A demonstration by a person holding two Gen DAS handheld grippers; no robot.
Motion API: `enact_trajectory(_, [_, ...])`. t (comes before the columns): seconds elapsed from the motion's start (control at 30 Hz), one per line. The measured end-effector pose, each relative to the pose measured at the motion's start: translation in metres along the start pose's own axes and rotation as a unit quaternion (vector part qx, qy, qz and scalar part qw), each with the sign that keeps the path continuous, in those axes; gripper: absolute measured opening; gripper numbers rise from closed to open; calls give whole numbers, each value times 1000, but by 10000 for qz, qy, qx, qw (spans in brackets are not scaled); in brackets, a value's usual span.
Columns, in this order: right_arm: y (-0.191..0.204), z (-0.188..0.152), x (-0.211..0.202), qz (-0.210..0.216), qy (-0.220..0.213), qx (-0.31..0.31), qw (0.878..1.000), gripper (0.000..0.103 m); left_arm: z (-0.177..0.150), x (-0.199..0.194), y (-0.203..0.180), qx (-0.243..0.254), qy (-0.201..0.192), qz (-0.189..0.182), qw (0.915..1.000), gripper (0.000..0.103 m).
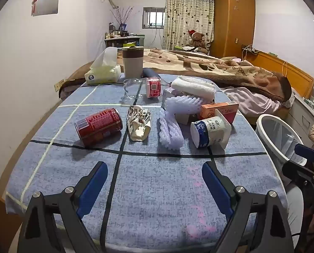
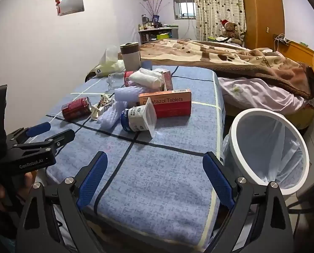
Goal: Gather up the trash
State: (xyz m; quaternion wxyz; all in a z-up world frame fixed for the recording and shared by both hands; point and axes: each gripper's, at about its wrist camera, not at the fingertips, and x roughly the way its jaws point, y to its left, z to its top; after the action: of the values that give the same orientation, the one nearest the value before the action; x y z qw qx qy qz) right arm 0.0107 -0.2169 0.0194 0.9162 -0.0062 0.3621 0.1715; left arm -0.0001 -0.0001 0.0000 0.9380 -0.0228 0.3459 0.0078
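- My left gripper (image 1: pixel 154 181) and right gripper (image 2: pixel 154 172) both hover wide apart, holding nothing, over the blue-covered counter (image 1: pixel 157 189).
- Only the right view looks into the white bin (image 2: pixel 268 149) beside the counter: a clear liner, nothing visible in it.
- On the counter, trash lies tipped: red can (image 1: pixel 99 126), crumpled wrapper (image 1: pixel 138 123), foam netting (image 1: pixel 170 132), yogurt cup (image 2: pixel 136 119), tablet box (image 2: pixel 167 103).

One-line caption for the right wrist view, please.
Open right gripper over a blue cloth, facing a tipped cup, red can, orange box and bin.
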Motion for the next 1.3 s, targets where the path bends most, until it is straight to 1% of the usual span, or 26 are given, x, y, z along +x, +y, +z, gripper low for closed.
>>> enact_trajectory(0.27, [1, 3, -2, -80, -37, 38, 10000, 93, 4, 1, 1, -32, 25, -32, 10000, 92])
enact_trajectory(0.3, [-1, 9, 3, -23, 0, -6, 10000, 93, 3, 0, 1, -32, -17, -39, 10000, 92])
enact_trajectory(0.53, [1, 1, -4, -12, -29, 24, 10000, 94, 1, -5, -4, 45, -29, -85, 9999, 92])
enact_trajectory(0.7, [-1, 4, -1, -20, 33, 88, 10000, 93, 2, -6, -4, 31, -54, -92, 9999, 92])
enact_trajectory(1.3, [-3, 4, 0, -6, 13, 150, 9999, 93, 3, -9, -2, 20, -94, -106, 9999, 92])
